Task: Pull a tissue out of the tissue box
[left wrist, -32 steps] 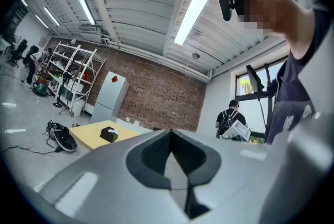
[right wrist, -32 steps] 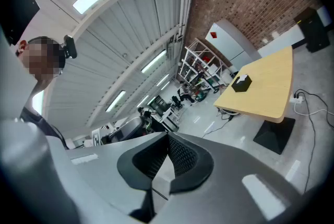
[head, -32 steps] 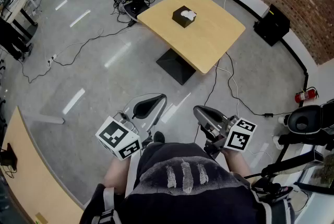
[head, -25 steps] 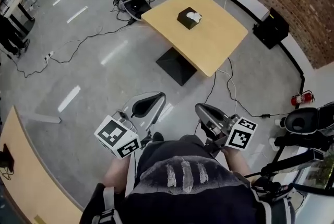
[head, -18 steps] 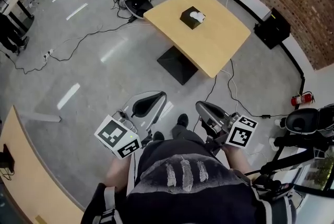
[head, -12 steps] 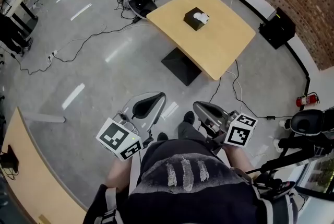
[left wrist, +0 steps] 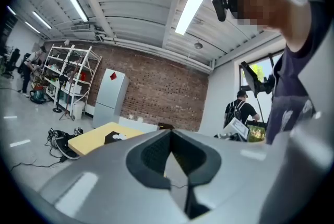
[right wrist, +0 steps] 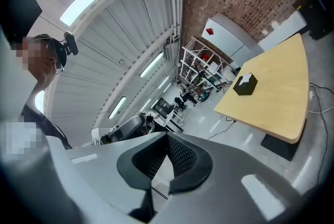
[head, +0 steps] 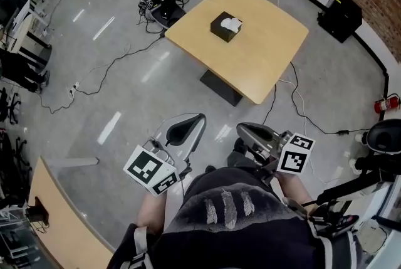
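Note:
A black tissue box (head: 223,28) with a white tissue (head: 231,24) sticking out of its top stands on a light wooden table (head: 257,54), far ahead of me across the floor. My left gripper (head: 198,118) and right gripper (head: 242,130) are held close to my body, both shut and empty, pointing towards the table. The left gripper view shows the tissue box (left wrist: 114,137) small on the table (left wrist: 91,140) beyond the left gripper (left wrist: 169,137). In the right gripper view the tissue box (right wrist: 245,83) sits on the table (right wrist: 279,100), well past the right gripper (right wrist: 167,140).
Grey floor lies between me and the table. Cables and gear (head: 158,7) lie left of it, a black case (head: 341,15) by the brick wall, a fire extinguisher (head: 385,103) at right. A wooden desk (head: 59,214) is at lower left. People stand in the background (left wrist: 241,110).
The table and tissue box have drifted in the head view and look a little nearer as I walk. Both grippers stay shut in front of my body.

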Motion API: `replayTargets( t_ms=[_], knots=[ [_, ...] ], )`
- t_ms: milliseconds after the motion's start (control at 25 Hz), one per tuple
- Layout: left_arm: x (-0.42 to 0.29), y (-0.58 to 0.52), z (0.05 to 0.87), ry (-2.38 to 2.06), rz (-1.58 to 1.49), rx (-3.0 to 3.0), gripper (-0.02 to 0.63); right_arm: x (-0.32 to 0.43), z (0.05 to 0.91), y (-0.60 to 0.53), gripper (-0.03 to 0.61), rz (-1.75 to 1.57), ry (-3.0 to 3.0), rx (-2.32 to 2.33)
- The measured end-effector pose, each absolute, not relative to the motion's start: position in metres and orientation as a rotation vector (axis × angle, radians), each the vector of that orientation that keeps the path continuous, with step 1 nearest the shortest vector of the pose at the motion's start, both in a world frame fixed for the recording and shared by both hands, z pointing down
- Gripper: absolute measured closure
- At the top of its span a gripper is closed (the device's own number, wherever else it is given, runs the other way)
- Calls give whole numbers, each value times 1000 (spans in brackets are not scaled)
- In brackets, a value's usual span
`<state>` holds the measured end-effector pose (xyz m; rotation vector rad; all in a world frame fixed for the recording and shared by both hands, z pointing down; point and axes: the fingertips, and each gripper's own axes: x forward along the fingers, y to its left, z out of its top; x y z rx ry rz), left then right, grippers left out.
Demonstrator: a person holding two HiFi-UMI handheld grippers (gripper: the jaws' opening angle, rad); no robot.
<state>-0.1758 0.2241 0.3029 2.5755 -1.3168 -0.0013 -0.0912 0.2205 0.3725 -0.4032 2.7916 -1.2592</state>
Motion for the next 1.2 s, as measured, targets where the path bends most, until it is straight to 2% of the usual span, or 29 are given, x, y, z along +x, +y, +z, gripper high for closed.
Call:
replayTargets(
  t_ms=[800, 1200],
  knots=[
    [-75, 88, 299, -1356, 148, 2538, 611, -2, 370, 73, 582, -1284, 2703, -181],
    [-70, 47, 295, -1306, 181, 2616, 611, 8, 364, 46, 583, -1188, 2698, -262]
  ],
)
